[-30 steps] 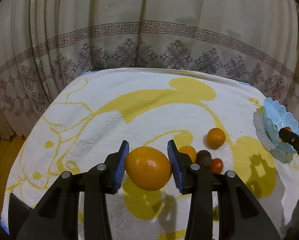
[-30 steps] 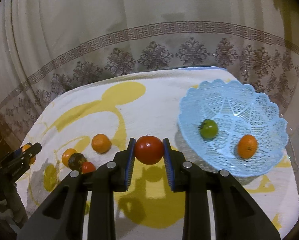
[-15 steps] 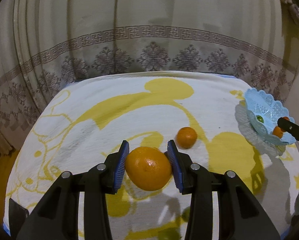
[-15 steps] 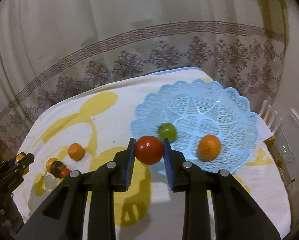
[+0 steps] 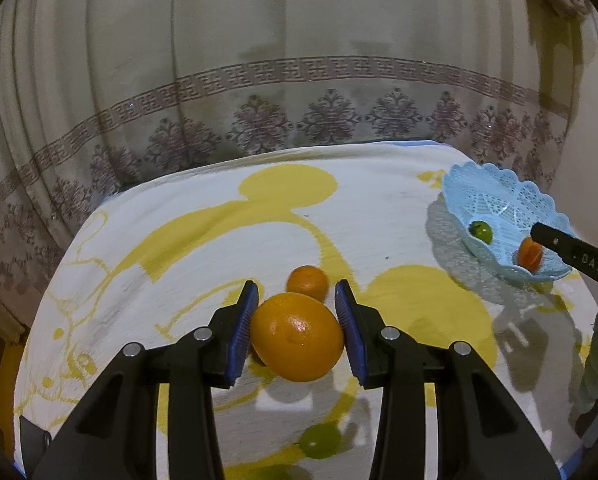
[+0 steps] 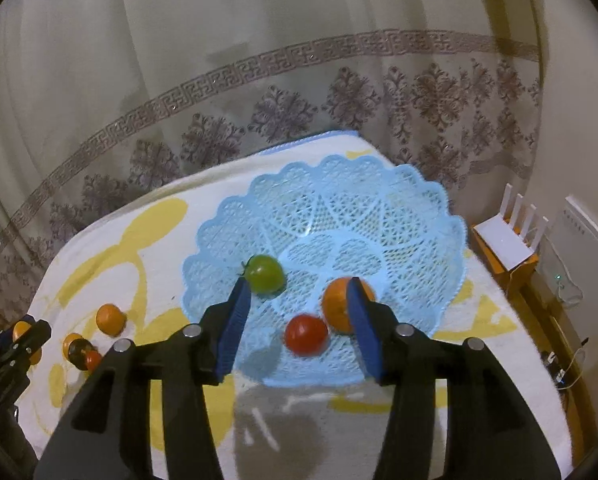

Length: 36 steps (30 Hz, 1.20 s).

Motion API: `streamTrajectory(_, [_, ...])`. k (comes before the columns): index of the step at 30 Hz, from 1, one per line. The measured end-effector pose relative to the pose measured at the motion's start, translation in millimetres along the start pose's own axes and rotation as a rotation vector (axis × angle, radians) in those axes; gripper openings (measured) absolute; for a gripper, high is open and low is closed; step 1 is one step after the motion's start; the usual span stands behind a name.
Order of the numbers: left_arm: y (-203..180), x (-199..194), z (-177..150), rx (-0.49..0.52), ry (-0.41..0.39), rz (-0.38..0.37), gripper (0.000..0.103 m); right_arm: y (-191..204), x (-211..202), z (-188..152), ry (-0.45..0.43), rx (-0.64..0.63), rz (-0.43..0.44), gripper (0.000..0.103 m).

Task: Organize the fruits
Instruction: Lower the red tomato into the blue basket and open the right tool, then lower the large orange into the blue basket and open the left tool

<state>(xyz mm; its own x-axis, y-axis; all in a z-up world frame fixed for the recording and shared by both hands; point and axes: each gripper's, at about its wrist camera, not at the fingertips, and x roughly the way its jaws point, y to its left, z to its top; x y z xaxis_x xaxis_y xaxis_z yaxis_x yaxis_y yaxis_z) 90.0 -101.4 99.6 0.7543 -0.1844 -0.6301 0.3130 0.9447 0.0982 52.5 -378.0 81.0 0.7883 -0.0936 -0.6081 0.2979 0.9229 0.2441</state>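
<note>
My left gripper (image 5: 297, 334) is shut on a large orange (image 5: 298, 338), held above the yellow-and-white cloth. A small orange (image 5: 307, 282) lies on the cloth just beyond it. My right gripper (image 6: 299, 320) is open above the light blue lace basket (image 6: 339, 208). A red tomato (image 6: 305, 335) is below the jaws in the basket, beside a green tomato (image 6: 264, 273) and an orange (image 6: 337, 308). The basket (image 5: 499, 200) shows at the right in the left wrist view, with the right gripper's finger (image 5: 571, 254) over it.
Several small fruits (image 6: 84, 350) and one orange (image 6: 110, 319) lie on the cloth at the left in the right wrist view. A patterned curtain (image 5: 299, 80) hangs behind the table. A white rack (image 6: 511, 236) and a wall device stand off the table's right edge.
My right gripper moved over the basket, opened and let go of the red tomato, which now is in the basket. My left gripper carried the large orange rightwards, towards the basket.
</note>
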Motion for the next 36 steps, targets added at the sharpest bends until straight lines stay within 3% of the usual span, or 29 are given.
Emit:
streamTrajectory(17, [-81, 8, 22, 0.137, -0.027, -0.050, 0.041, -34, -15, -6, -0.070, 0.024, -0.062, 0.053])
streamTrajectory(36, [-166, 33, 46, 0.272, -0.092, -0.159, 0.041, -54, -27, -4, -0.157, 0.050, -0.141, 0.053])
